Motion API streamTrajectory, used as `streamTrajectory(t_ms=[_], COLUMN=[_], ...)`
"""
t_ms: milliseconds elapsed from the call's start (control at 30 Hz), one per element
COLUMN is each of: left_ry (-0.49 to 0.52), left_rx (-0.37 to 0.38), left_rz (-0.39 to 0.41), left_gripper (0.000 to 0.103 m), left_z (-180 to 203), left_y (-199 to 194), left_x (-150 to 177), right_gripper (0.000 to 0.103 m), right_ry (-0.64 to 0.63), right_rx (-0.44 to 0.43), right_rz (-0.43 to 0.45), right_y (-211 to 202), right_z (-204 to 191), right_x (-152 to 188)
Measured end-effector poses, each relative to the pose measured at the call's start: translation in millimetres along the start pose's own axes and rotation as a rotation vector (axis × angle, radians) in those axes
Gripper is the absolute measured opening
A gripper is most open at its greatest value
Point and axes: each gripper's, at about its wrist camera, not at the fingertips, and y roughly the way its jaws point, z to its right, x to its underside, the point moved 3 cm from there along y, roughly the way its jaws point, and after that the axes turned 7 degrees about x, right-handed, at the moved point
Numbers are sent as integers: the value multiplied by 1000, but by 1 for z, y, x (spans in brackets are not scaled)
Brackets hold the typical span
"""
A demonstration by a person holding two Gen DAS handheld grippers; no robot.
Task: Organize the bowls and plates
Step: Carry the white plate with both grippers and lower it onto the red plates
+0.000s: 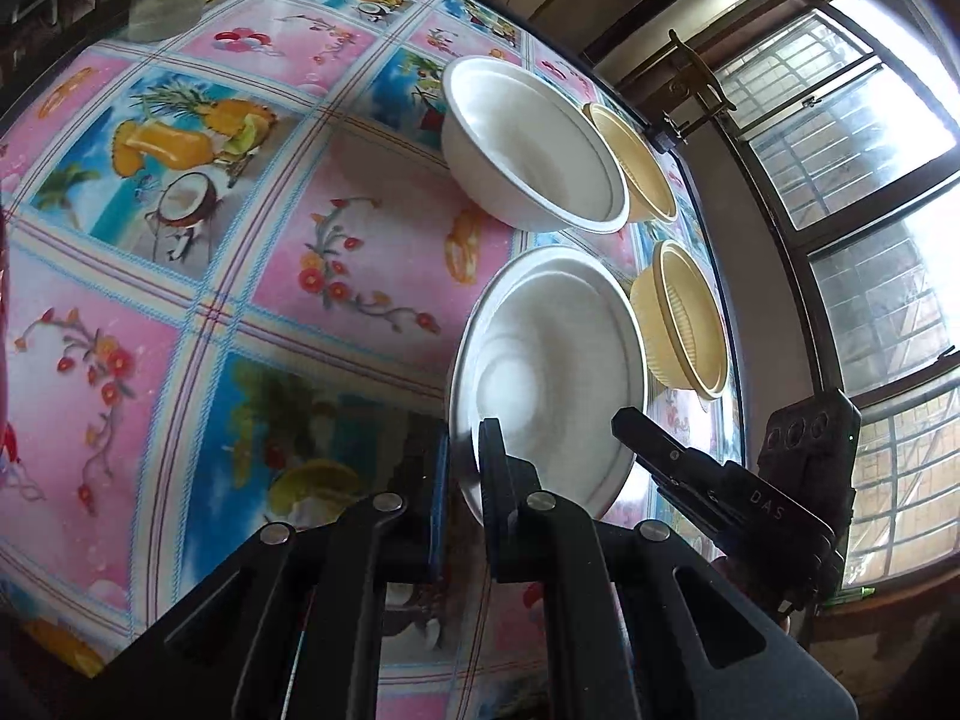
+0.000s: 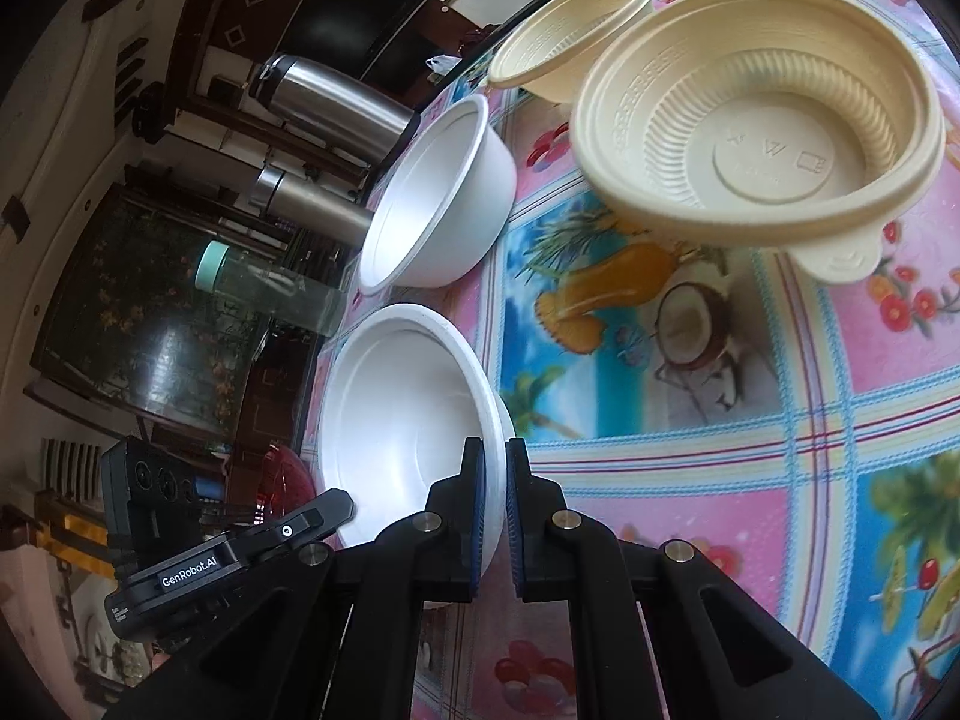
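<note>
Left wrist view: the left gripper [image 1: 462, 468] pinches the near rim of the near white bowl [image 1: 549, 372], likely to nest it into the far white bowl [image 1: 534, 144]; 2 cream bowls [image 1: 684, 324] sit right, by the table edge.

Right wrist view: the right gripper [image 2: 495, 510] clamps the same bowl's opposite rim [image 2: 414, 414], reaching in low and level.

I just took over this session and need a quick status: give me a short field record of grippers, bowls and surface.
left gripper: shut on rim of near white bowl
right gripper: shut on the same bowl's opposite rim
far white bowl: free, upright
beige bowls: two, near one and far one, both untouched
surface: table with fruit-print cloth
</note>
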Motion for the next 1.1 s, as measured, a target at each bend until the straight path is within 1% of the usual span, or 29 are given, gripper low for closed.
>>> streamTrajectory(t_ms=[167,367,500,667,767,867,1000,1100], left_ry=[-9,-12,0,27,19,2,-20,-39], left_rx=[-7,-16,-13,-19,-12,-17,-65,-120], left_rz=[31,50,95,180,226,276,358,410], left_gripper=[7,8,8,8,8,8,8,8], left_z=[-17,-35,-39,-42,-52,-65,-88,-105], left_y=[-21,-39,-65,-105,-129,-155,-193,-215], left_x=[12,28,31,32,33,34,36,39], right_gripper=[7,7,7,7,7,7,7,7], right_ry=[-22,-51,-66,-132,-182,-238,-313,-357], right_rx=[-19,-35,-62,-86,-103,-121,-149,-161], right_rz=[-15,3,3,22,26,12,-24,-51], right_y=[12,15,15,6,4,11,28,45], right_z=[-15,-38,-57,-98,-128,-162,-206,-236], right_x=[15,35,46,51,55,64,80,93])
